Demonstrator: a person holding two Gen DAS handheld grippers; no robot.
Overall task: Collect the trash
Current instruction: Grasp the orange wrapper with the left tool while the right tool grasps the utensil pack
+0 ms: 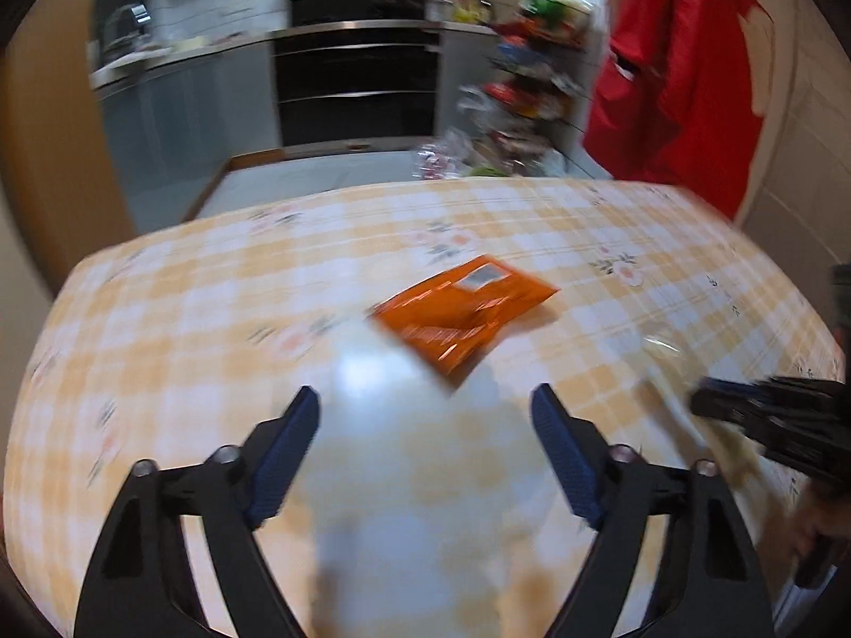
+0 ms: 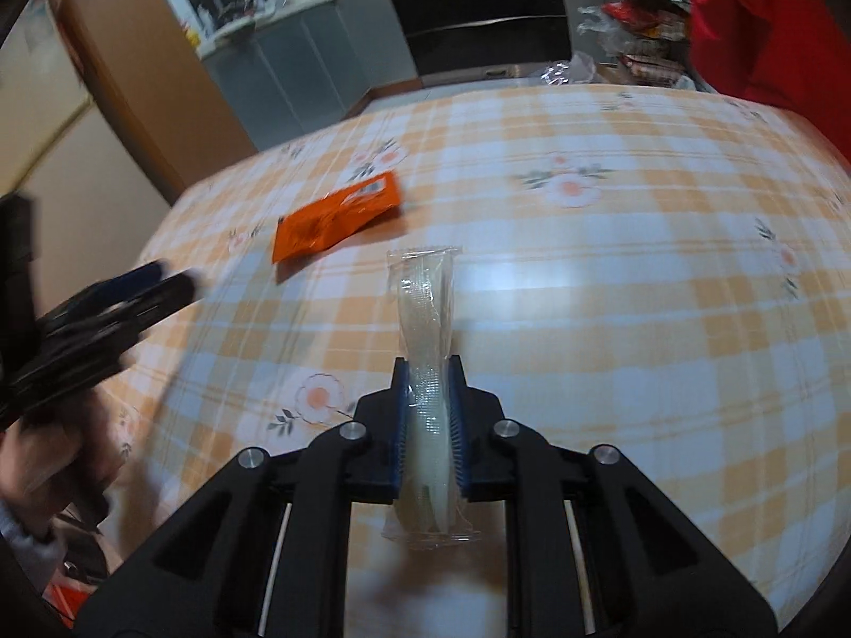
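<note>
An orange snack wrapper [image 1: 464, 312] [image 2: 336, 217] lies flat on the checked tablecloth [image 1: 213, 319] [image 2: 611, 276]. My left gripper [image 1: 425, 414] hovers just short of it, jaws open and empty. It also shows as a blurred dark shape at the left edge of the right wrist view [image 2: 106, 308]. A clear plastic packet [image 2: 428, 372] with a pale utensil inside stands up between the blue pads of my right gripper [image 2: 430, 372], which is shut on it. The right gripper [image 1: 766, 414] appears blurred at the right edge of the left wrist view, with the pale packet [image 1: 675, 399] beside it.
Beyond the table's far edge are grey kitchen cabinets [image 1: 175, 101], a dark oven [image 1: 356, 80], a cluttered wire rack of packets [image 1: 526, 80] and a hanging red garment [image 1: 681, 64]. A hand [image 2: 48, 457] holds the left gripper at the lower left.
</note>
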